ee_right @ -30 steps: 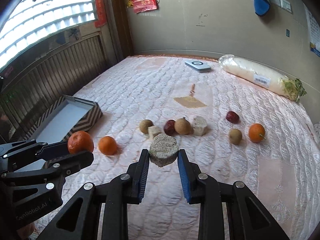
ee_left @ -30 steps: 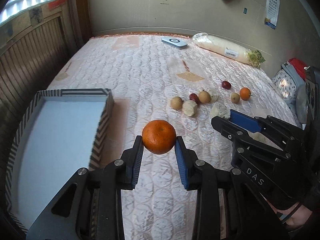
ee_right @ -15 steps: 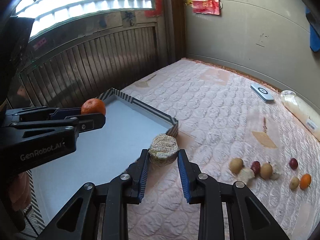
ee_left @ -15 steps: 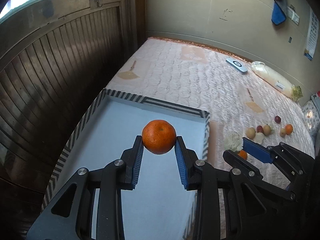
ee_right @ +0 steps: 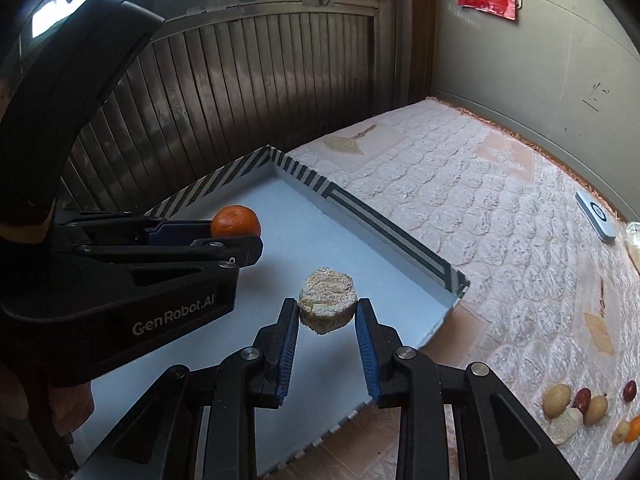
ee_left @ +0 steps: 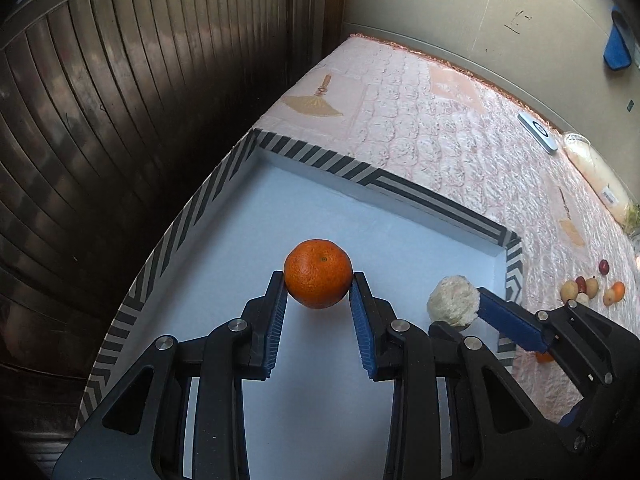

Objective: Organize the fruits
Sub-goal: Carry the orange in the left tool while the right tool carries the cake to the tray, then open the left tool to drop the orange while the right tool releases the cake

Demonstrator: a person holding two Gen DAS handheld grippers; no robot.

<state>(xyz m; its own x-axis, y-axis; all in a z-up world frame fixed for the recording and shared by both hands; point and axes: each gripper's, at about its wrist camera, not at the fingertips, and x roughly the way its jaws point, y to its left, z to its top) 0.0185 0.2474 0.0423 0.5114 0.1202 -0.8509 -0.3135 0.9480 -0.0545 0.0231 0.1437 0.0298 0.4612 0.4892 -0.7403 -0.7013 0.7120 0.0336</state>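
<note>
My left gripper (ee_left: pixel 318 286) is shut on an orange (ee_left: pixel 318 274) and holds it above the white floor of a striped-rim box (ee_left: pixel 400 192). My right gripper (ee_right: pixel 327 312) is shut on a pale, rough, puck-shaped fruit piece (ee_right: pixel 327 302), also over the box (ee_right: pixel 384 228). In the right wrist view the left gripper (ee_right: pixel 240 236) with its orange (ee_right: pixel 235 221) is to the left. In the left wrist view the right gripper (ee_left: pixel 460 312) with its pale piece (ee_left: pixel 453 305) is to the right. Several loose fruits (ee_right: pixel 576 404) lie on the mattress at the right.
The box sits on a quilted pink mattress (ee_right: pixel 480 200) beside a dark slatted wooden wall (ee_left: pixel 120 80). A white flat device (ee_right: pixel 596 216) and a long plastic-wrapped bag (ee_left: pixel 600 176) lie near the far wall. Another orange (ee_left: pixel 544 357) lies just outside the box.
Both grippers have swung left from the fruit pile to above the box, still holding the orange and the pale piece. They now sit further over the box floor and closer together.
</note>
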